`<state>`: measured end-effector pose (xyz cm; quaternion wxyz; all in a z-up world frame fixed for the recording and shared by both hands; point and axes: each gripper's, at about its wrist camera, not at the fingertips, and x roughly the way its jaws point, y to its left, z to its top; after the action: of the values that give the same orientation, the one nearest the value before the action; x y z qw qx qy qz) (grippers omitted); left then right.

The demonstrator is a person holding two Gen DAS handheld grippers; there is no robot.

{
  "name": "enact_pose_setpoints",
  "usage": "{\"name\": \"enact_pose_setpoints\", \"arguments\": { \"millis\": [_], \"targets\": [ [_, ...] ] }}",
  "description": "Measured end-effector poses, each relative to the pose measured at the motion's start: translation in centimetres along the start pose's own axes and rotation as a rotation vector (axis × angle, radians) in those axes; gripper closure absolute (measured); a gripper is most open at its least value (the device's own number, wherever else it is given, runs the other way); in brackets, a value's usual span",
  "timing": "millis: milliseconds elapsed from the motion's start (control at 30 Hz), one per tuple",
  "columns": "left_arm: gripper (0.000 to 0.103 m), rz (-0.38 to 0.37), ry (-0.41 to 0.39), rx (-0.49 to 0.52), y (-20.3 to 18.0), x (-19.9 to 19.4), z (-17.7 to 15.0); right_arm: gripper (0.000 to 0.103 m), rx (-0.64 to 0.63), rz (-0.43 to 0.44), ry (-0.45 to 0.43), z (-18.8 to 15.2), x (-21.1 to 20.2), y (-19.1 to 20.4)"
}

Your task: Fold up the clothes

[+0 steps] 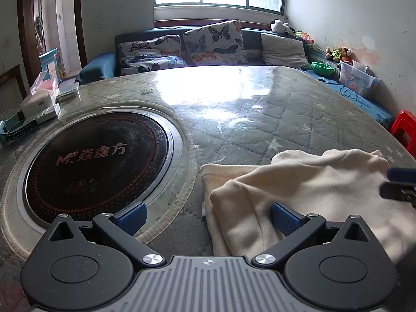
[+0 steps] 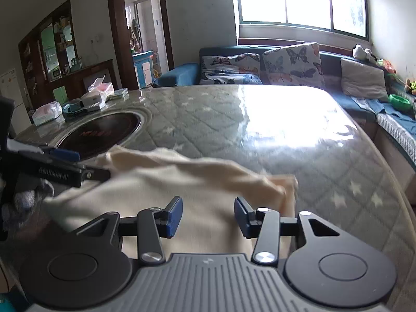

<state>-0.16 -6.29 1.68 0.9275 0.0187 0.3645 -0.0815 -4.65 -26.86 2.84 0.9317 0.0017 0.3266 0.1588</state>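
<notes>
A cream garment lies crumpled on the table's near right part, one layer folded over another. My left gripper is open wide at the garment's left edge; its right pad lies over the fabric and its left pad over the cooker rim. Nothing is held between them. In the right wrist view the garment spreads beneath my right gripper, which is open just above the cloth. The left gripper shows at the garment's left side, and the right gripper shows at the far right edge.
A round black induction cooker is set into the quilted, plastic-covered table, left of the garment. Boxes and bags crowd the far left corner. A sofa with butterfly cushions runs behind, and a red stool stands at the right.
</notes>
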Motion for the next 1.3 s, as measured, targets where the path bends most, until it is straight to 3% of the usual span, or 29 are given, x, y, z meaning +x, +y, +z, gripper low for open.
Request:
{"name": "enact_pose_setpoints", "arguments": {
  "millis": [400,900,1167,1300],
  "targets": [
    [0.0,0.007,0.009,-0.002,-1.1,1.5,2.0,0.059,-0.025,-0.022,0.057,3.3,5.5,-0.1],
    [0.0,0.02,0.054,0.004,-1.4,3.0,3.0,0.057,-0.093,-0.032,0.035,4.3,5.1,1.8],
    [0.0,0.027,0.06,0.006,-1.4,3.0,2.8,0.058,-0.188,0.073,0.037,2.7,3.9,5.8],
    [0.0,0.02,0.066,-0.004,-1.1,3.2,2.8,0.058,-0.262,0.077,0.023,1.8,3.1,8.1]
  ]
}}
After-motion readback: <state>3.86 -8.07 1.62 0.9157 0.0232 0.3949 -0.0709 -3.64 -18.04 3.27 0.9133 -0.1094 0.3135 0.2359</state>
